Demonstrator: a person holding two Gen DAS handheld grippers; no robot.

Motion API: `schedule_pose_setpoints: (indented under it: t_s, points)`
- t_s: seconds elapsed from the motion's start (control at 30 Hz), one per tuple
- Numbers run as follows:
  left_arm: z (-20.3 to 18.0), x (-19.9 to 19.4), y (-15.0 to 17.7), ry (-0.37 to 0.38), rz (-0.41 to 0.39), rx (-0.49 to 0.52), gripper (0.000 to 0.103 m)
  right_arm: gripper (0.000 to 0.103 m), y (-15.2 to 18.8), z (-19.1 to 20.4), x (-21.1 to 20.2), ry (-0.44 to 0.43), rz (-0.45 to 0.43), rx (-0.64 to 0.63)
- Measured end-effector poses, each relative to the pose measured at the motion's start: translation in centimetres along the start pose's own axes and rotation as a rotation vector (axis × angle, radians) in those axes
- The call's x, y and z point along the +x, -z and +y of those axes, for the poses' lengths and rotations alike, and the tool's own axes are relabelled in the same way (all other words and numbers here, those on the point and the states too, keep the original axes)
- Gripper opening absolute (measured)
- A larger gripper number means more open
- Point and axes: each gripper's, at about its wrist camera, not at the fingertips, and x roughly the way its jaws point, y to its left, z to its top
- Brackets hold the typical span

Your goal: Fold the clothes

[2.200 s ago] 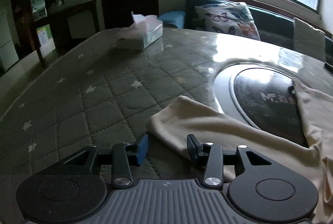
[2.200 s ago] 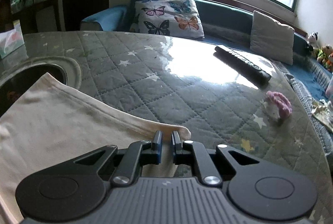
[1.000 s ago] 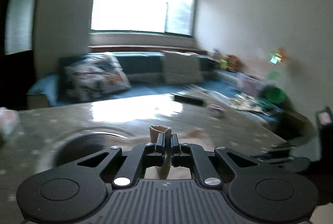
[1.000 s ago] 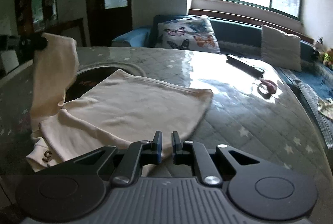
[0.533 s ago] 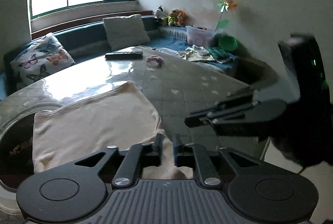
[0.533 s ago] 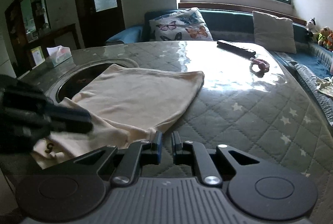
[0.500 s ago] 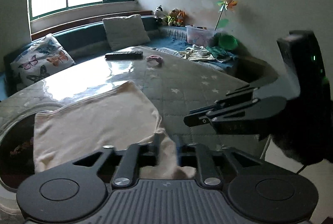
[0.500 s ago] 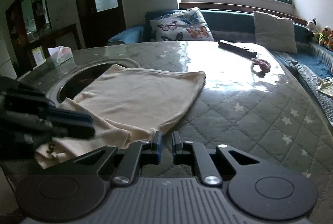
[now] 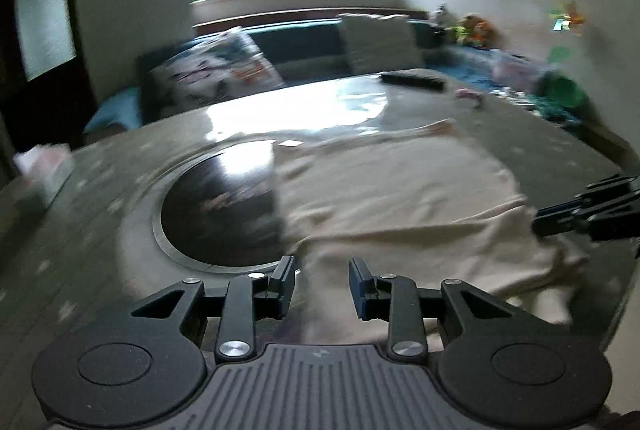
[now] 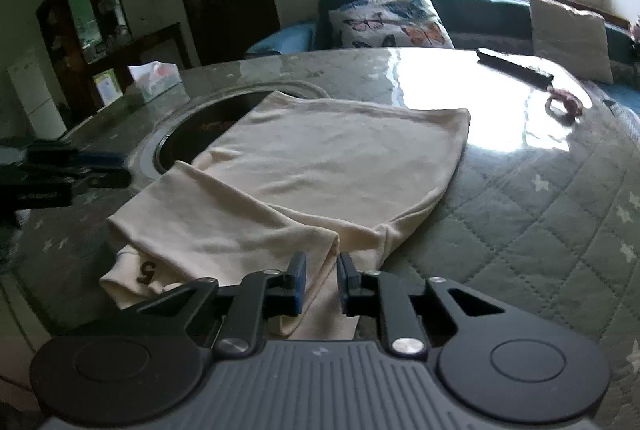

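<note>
A cream garment (image 10: 320,174) lies folded over on the round quilted table, one flap doubled back toward the near edge; it also shows in the blurred left wrist view (image 9: 400,206). My left gripper (image 9: 322,284) is open and empty just above the garment's near edge. My right gripper (image 10: 322,280) is open a little, with the garment's near fold lying below and between its fingers, not clamped. The right gripper shows at the right edge of the left wrist view (image 9: 592,210), and the left gripper at the left edge of the right wrist view (image 10: 60,170).
A dark round inset plate (image 9: 216,214) sits in the table (image 10: 540,230) partly under the garment. A tissue box (image 10: 154,76), a remote control (image 10: 514,66) and a pink ring-shaped thing (image 10: 566,102) lie farther back. A sofa with cushions (image 10: 388,18) stands behind.
Both grippers have opened and let go of the garment. The left gripper has swung back to the left, and the folded flap now lies flat on the table.
</note>
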Motion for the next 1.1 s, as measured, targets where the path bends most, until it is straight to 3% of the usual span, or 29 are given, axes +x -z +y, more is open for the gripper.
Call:
schedule_pose_setpoints:
  t_s: [0.17, 0.23, 0.43, 0.63, 0.73, 0.93, 1.1]
  points:
    - [1.4, -0.3, 1.2, -0.008, 0.017, -0.016, 0.034, 0.016, -0.1, 0.4, 1.4, -0.002, 0.028, 0.010]
    - [1.3, 0.0, 1.3, -0.002, 0.020, -0.010, 0.034, 0.007, -0.3, 0.9, 1.4, 0.009, 0.026, -0.008]
    - [1.3, 0.8, 1.8, 0.009, 0.032, 0.021, 0.034, 0.006, -1.4, 1.6, -0.5, 0.039, -0.021, -0.047]
    - [1.7, 1.7, 2.1, -0.015, 0.067, 0.040, 0.034, 0.008, -0.8, 0.5, 1.3, 0.066, 0.026, -0.005]
    - [1.9, 1.5, 1.3, -0.017, 0.045, 0.047, 0.034, 0.009, -1.0, 0.2, 0.8, 0.067, 0.013, -0.008]
    - [0.7, 2.5, -1.1, 0.038, -0.010, 0.085, 0.031, 0.010, -2.2, 1.0, -0.3, 0.055, -0.038, -0.064]
    - [-0.8, 4.8, -2.0, 0.088, -0.009, 0.121, 0.028, 0.010, -2.1, 1.5, 1.6, 0.023, -0.013, -0.071]
